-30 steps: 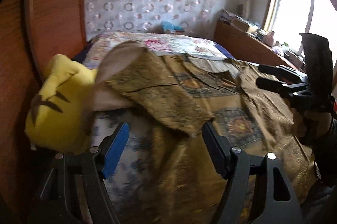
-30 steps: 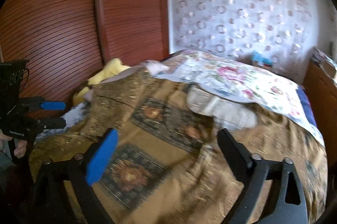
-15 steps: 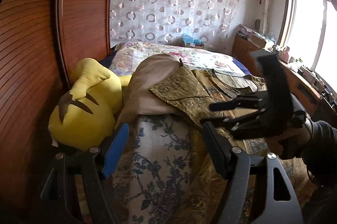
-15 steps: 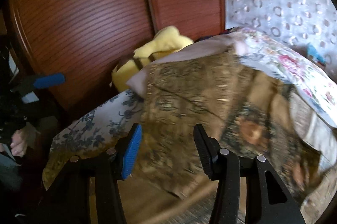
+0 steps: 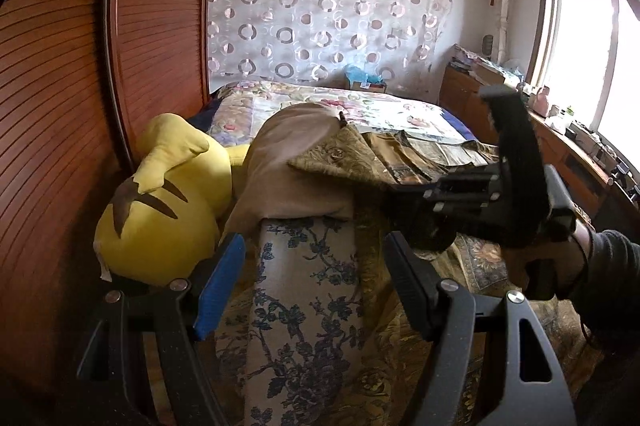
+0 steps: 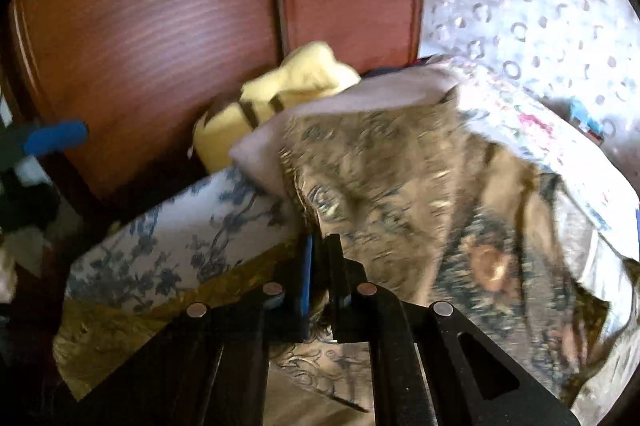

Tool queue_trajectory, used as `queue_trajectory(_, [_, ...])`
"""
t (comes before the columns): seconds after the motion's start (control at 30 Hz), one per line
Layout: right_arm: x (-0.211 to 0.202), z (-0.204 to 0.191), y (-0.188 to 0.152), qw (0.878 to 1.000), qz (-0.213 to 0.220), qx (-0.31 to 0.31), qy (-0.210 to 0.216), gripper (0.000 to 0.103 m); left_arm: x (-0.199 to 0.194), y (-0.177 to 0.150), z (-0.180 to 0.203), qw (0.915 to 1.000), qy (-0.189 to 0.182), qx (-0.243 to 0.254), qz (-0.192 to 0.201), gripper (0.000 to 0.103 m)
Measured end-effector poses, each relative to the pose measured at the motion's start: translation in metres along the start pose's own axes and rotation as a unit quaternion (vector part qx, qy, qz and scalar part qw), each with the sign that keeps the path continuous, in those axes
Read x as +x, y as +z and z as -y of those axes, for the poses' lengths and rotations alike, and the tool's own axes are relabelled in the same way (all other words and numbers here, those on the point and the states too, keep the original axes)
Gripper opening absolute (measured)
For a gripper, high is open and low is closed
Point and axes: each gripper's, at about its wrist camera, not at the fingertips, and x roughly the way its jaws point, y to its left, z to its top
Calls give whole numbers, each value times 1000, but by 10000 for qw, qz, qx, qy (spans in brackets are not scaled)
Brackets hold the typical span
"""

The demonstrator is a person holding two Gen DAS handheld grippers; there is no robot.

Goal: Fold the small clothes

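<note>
While the right gripper [image 6: 318,266] pinches the gold garment [image 6: 384,178] shut, the left gripper [image 5: 312,278] gapes wide, empty, near the yellow plush [image 5: 160,218].

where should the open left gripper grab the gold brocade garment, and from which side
Grip the loose hanging edge of the gold brocade garment, where it drapes over the blue floral cushion. Bring the left gripper straight forward, fingers either side of that fold. The cloth is thin and free there, and the right gripper already pinches the adjoining edge, so a second hold beside it seems practical.
</note>
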Motion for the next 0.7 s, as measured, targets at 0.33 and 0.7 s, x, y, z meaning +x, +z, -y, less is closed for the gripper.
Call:
queue_trajectory(0.33, [-41, 75, -32, 9900, 115, 1220, -703, 10, 8, 4, 13, 9999, -113, 101, -13, 73])
queue_trajectory(0.7, [-86, 97, -69, 9869, 28, 913, -1332, 49, 46, 25, 35, 9988, -268, 373, -139, 73])
